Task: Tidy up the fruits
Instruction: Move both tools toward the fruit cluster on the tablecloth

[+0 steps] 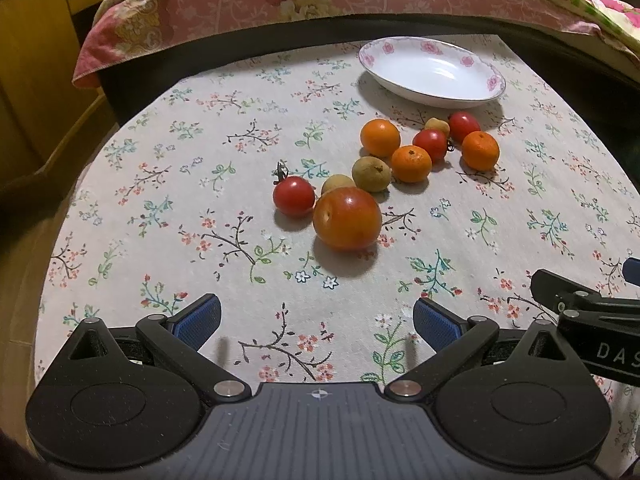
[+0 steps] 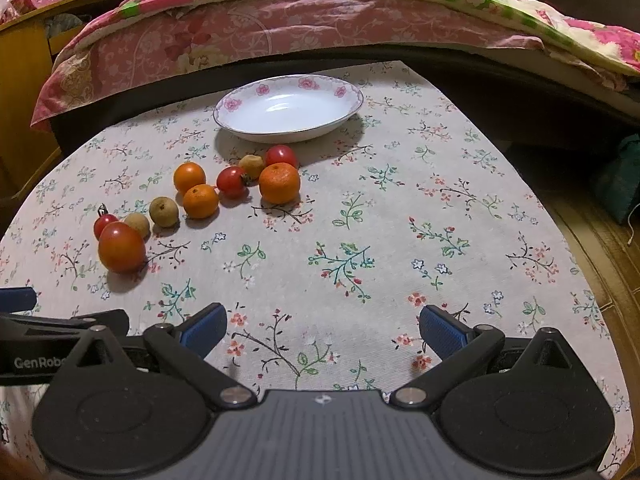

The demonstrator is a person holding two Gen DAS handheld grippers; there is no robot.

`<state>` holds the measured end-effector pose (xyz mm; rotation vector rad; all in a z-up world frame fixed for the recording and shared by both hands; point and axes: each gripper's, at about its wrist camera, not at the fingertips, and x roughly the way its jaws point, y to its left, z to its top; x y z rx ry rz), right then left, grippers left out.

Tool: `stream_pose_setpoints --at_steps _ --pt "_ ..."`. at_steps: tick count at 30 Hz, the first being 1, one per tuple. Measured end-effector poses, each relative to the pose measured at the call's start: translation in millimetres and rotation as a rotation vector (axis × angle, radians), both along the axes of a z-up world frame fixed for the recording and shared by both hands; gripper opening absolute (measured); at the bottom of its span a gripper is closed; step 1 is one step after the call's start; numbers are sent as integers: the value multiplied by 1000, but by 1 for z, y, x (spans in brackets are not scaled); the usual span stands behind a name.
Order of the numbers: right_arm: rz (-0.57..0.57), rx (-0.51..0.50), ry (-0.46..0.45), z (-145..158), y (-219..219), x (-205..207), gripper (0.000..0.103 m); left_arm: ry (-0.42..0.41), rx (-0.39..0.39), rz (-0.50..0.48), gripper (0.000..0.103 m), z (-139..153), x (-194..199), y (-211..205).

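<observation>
A tabletop (image 1: pixel 160 240) under a pale cloth printed with flowers fills both wrist views, with a bed (image 2: pixel 280 32) covered in pink floral bedding along its far edge.

A white dish (image 1: pixel 432 72) with pink roses round its rim sits at about 1 o'clock in the left wrist view and 12 o'clock in the right wrist view. Nothing lies in it.

All the fruit is loose on the cloth, in a scattered line running from the near side of the dish toward the centre of the left wrist view. The largest piece, a big tomato (image 1: pixel 347 218), lies nearest the left gripper (image 1: pixel 317 322). Next in size are three oranges (image 1: pixel 411 164), close together near the dish. Three small tomatoes (image 1: pixel 294 196) follow, one just beside the big tomato and two among the oranges. Smallest are three brownish round fruits (image 1: pixel 371 174), tucked between the others.

Both grippers hover above the near part of the tabletop. The left gripper has its jaws spread wide with nothing between them. The right gripper (image 2: pixel 323 330) is equally wide and grips nothing.

Judging by the bare dish, the sorting has not begun: every piece is still to be picked up and placed.
</observation>
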<state>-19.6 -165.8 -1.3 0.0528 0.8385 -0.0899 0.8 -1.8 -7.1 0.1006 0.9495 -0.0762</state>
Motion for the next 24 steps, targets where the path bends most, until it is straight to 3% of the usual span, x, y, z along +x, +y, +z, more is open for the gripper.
stream_pose_setpoints --at_steps 24 --pt "-1 7 15 -2 1 0 101 16 -10 3 103 -3 1 3"
